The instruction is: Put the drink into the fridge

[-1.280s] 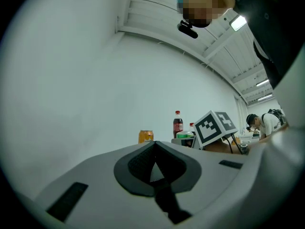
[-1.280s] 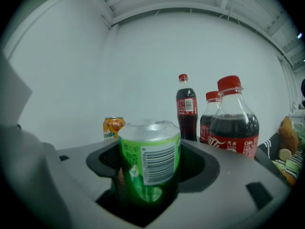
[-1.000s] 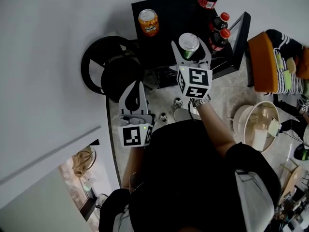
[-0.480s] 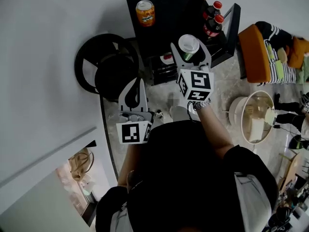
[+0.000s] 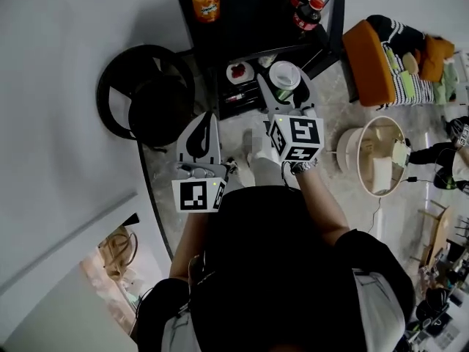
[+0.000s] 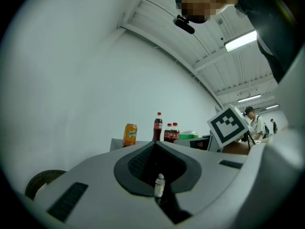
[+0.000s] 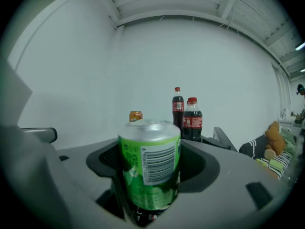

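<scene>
A green drink can [image 7: 150,168] stands upright, clamped between the jaws of the right hand-held gripper [image 5: 285,88]. It is held short of the black worktop [image 5: 242,17] ahead, where an orange can [image 5: 206,1] and cola bottles [image 7: 192,120] stand. The left hand-held gripper [image 5: 206,127], alongside, is clenched on nothing. The pick-up looks done. Carrying the can to a fridge, which no view shows, and setting it inside remain.
</scene>
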`<action>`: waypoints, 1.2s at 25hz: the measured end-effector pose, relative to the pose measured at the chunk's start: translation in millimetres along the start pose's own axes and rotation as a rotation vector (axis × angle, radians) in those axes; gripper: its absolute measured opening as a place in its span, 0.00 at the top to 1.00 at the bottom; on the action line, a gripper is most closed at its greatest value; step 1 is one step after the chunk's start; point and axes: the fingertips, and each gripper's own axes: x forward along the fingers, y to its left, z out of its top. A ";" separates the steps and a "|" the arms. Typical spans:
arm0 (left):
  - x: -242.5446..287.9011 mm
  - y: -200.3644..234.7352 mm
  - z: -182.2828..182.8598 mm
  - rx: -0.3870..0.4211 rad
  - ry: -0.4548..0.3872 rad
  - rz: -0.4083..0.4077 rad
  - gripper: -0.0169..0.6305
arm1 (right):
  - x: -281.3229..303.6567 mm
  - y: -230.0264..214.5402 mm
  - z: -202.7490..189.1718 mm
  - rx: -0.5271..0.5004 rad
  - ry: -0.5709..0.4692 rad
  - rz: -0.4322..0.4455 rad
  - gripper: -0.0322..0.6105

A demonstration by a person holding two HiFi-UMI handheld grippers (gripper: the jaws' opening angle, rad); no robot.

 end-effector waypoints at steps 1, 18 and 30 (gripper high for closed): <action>-1.6 -3.5 -2.2 -0.002 0.004 -0.013 0.96 | -6.5 -0.7 -3.4 0.004 0.004 -0.006 0.43; 17.8 -55.4 -24.0 0.019 0.045 -0.067 0.96 | -47.9 -40.3 -43.0 0.041 0.067 0.050 0.43; 34.7 -79.0 -67.8 0.050 0.082 0.030 0.96 | -43.5 -47.7 -105.2 0.056 0.111 0.214 0.44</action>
